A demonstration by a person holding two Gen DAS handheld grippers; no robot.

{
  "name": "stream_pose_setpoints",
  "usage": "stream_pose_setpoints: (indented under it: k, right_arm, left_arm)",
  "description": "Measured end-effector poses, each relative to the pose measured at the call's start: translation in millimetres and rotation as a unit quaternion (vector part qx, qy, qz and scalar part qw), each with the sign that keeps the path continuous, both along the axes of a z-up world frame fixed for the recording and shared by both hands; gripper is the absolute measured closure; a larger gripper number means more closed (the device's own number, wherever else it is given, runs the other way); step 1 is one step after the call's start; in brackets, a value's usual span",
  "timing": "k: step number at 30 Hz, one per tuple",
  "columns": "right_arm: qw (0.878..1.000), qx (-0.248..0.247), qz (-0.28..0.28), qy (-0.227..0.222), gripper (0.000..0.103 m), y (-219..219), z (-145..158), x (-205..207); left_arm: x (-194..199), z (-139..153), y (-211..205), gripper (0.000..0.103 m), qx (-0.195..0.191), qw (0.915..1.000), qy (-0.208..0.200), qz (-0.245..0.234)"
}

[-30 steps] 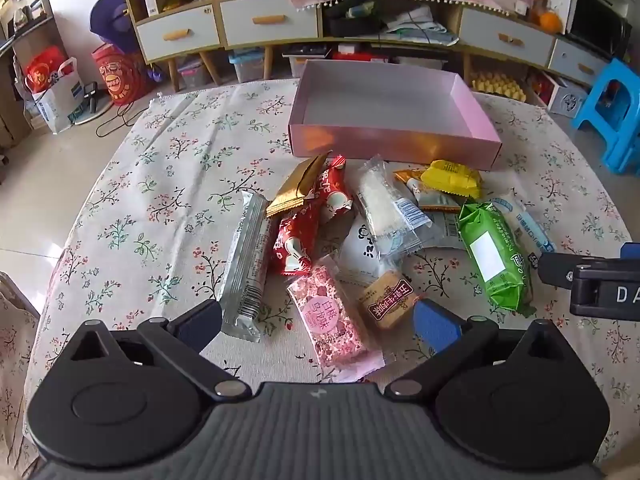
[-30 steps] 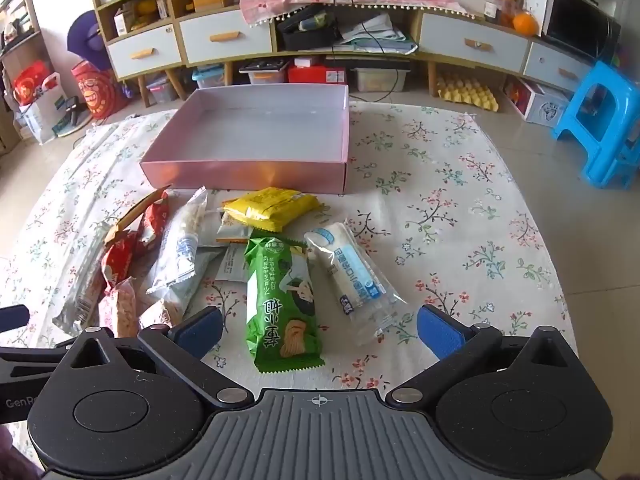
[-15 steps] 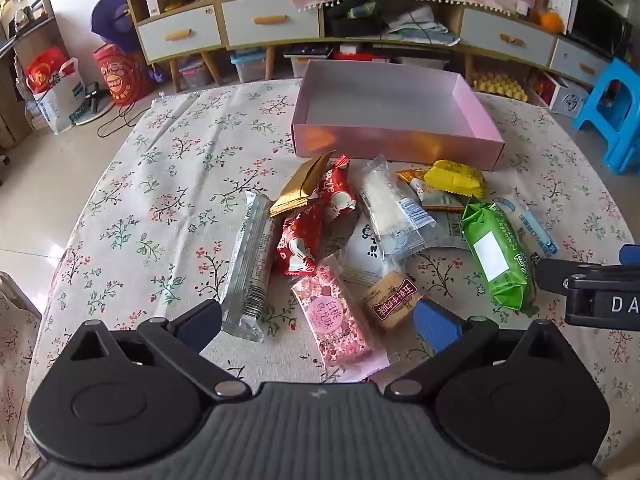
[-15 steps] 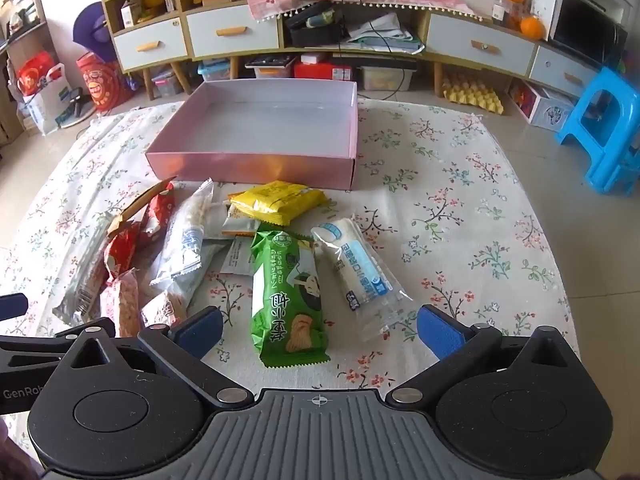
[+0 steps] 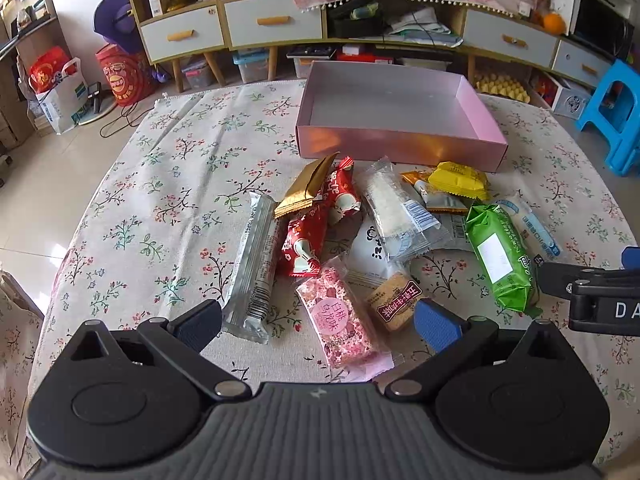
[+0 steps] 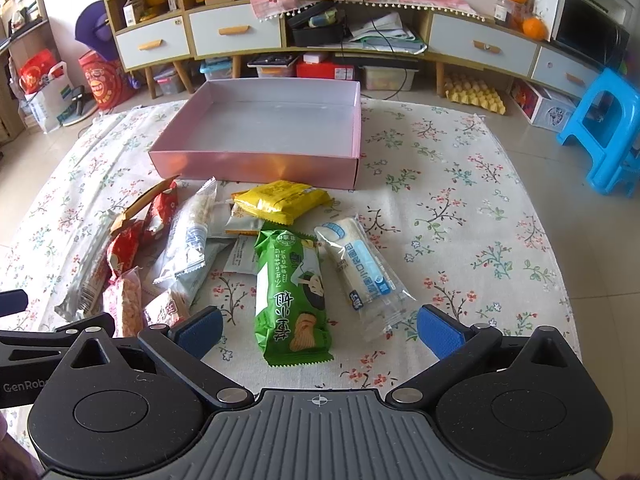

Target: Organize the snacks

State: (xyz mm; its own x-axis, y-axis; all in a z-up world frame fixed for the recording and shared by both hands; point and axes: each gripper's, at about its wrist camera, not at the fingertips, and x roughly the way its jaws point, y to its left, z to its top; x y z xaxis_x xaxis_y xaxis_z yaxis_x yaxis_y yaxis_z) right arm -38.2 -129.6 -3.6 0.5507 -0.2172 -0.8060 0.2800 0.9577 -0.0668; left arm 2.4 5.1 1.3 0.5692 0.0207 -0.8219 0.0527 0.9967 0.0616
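An empty pink box [image 5: 400,146] [image 6: 256,166] stands on the floral tablecloth beyond a pile of several snack packs. My left gripper [image 5: 318,326] is open and empty above a pink pack [image 5: 340,322], between a silver bar [image 5: 256,264] and a brown biscuit pack [image 5: 394,300]. Red packs [image 5: 304,240], a gold pack [image 5: 306,190] and a yellow pack [image 5: 458,180] lie further on. My right gripper [image 6: 318,328] is open and empty above the near end of a green pack [image 6: 294,296], with a clear blue-labelled pack [image 6: 364,270] to its right.
The right gripper's body [image 5: 592,296] shows at the right edge of the left wrist view. The left gripper's body [image 6: 52,344] shows at the left edge of the right wrist view. A blue stool [image 6: 604,128] stands right of the table. Cabinets [image 6: 280,28] line the back wall.
Both grippers have moved slightly forward toward the snack pile; the packs sit a little lower in both views. Both jaws stay open. No snack has moved.
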Motion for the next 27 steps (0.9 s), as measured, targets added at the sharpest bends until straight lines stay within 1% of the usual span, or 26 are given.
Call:
stream_pose_setpoints:
  k: [27]
  right_arm:
    - [1.0,0.002,0.004,0.002,0.0,2.1,0.2,0.6]
  left_arm:
    - [-1.3,0.8,0.3,0.0,-0.002,1.0,-0.002,0.002]
